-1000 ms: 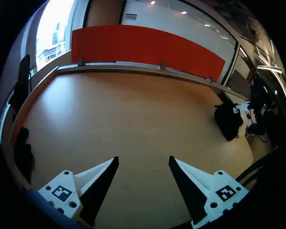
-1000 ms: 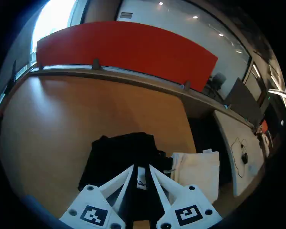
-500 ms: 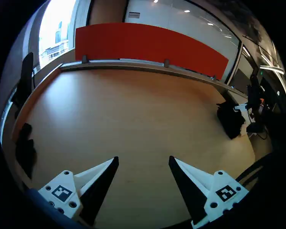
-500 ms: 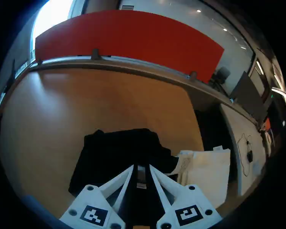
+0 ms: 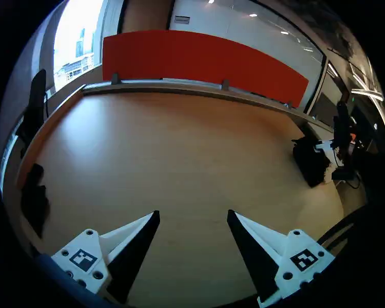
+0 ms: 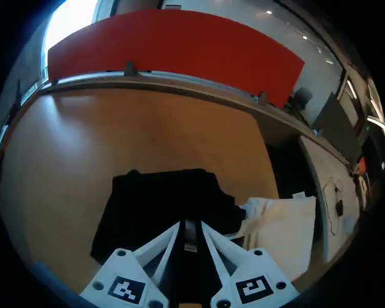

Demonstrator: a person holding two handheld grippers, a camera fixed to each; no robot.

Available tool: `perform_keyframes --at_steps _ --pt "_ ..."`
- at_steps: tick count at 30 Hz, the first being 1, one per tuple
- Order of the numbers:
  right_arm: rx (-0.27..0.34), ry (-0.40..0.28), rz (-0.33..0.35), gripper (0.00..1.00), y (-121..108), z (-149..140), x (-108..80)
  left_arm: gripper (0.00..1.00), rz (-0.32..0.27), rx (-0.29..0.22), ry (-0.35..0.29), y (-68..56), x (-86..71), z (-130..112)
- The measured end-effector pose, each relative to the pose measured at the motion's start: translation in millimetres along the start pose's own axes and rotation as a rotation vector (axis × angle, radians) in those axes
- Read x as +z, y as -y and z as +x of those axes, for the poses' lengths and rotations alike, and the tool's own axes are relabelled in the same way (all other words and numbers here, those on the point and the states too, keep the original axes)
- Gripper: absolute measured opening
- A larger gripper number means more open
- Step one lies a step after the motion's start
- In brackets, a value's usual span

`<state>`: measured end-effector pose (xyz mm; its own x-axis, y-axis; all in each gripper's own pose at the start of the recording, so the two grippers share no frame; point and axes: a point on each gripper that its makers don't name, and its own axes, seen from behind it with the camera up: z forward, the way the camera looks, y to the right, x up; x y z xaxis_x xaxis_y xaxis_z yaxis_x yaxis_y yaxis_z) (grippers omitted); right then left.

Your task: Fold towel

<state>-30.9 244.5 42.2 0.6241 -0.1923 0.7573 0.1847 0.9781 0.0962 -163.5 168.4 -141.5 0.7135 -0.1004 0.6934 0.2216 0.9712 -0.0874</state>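
The black towel (image 6: pixel 156 205) lies fairly flat near the right edge of the table (image 6: pixel 90 138), beside a white cloth (image 6: pixel 287 228). The right gripper (image 6: pixel 190 227) pinches its near edge. The left gripper (image 5: pixel 192 213) is spread and empty, well apart from it. I judge the folding hardly begun; the folds are still to make.

On table (image 6: pixel 90 138), towel (image 6: pixel 156 205) — bag (image 6: pixel 290 231) at right.

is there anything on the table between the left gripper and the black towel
Nothing visible. Bare wooden table lies between the open left gripper and the black towel, off to its right. The right gripper is shut on the black towel; a white cloth lies beside it, out of the path.
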Motion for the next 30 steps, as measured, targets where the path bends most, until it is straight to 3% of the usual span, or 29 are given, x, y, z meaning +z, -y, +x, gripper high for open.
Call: perform_keyframes --at_steps 9,21,23,30 --pt "0.026 -0.086 -0.002 0.15 2 19 -30.5 0.98 -0.010 -0.001 -0.011 -1.1 0.2 3" --pt "0.051 -0.113 -0.002 0.19 8 16 -50.2 0.97 -0.020 0.006 -0.028 -0.3 -3.5 8" --pt "0.056 -0.126 0.000 0.24 10 16 -54.7 0.97 -0.023 0.007 -0.030 -0.4 -4.2 9" --pt "0.078 -0.194 -0.021 0.74 13 17 -73.8 0.98 -0.032 0.013 -0.039 -2.1 -6.1 11"
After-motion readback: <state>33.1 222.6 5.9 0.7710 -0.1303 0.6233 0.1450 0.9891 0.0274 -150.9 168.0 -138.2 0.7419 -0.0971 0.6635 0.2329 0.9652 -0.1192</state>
